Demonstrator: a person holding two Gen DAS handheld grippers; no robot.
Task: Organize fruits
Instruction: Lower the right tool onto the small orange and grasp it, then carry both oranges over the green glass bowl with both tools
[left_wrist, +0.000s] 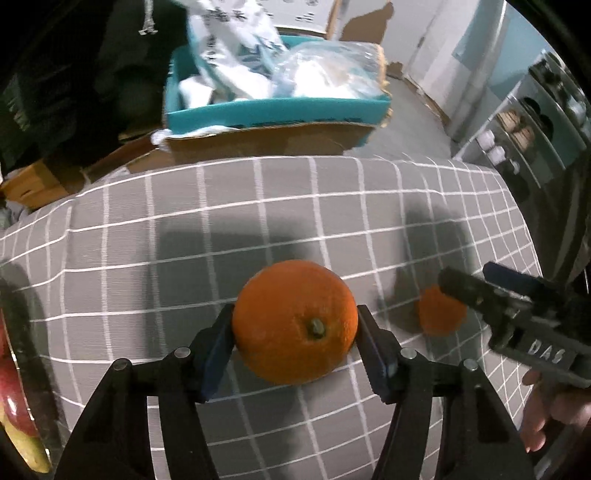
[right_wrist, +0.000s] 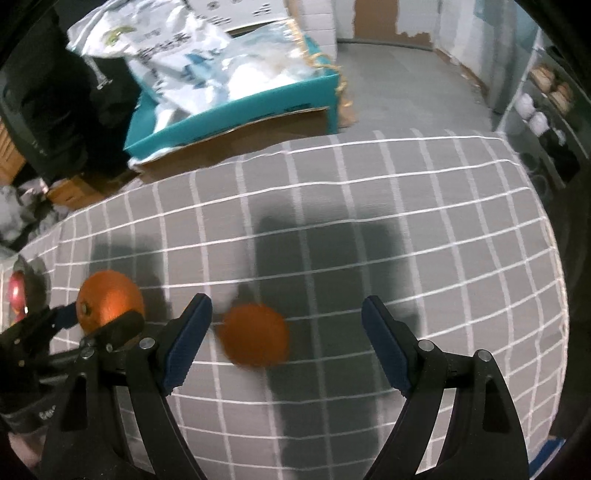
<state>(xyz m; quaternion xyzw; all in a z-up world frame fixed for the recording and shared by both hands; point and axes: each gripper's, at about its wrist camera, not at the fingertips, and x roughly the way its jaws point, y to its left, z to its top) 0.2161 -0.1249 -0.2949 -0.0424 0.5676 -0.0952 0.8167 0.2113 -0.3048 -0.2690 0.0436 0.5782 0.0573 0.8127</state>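
Observation:
My left gripper (left_wrist: 295, 325) is shut on a large orange (left_wrist: 295, 321), stem end facing the camera, both blue pads pressed on its sides. The same orange (right_wrist: 109, 301) shows at the left of the right wrist view, held in the left gripper (right_wrist: 105, 314). A second, smaller orange (right_wrist: 255, 336) lies on the grey checked cloth (right_wrist: 406, 240), blurred, just beyond and between the fingers of my right gripper (right_wrist: 286, 306), which stands open and touches nothing. In the left wrist view that orange (left_wrist: 441, 312) sits partly behind the right gripper (left_wrist: 465, 280).
Red and yellow fruit (left_wrist: 14, 417) shows at the left edge in a dark-rimmed container. A red apple (right_wrist: 16, 295) sits at the far left. A teal cardboard box (left_wrist: 273, 114) with plastic bags stands beyond the table. Shelves (left_wrist: 535, 122) stand on the right.

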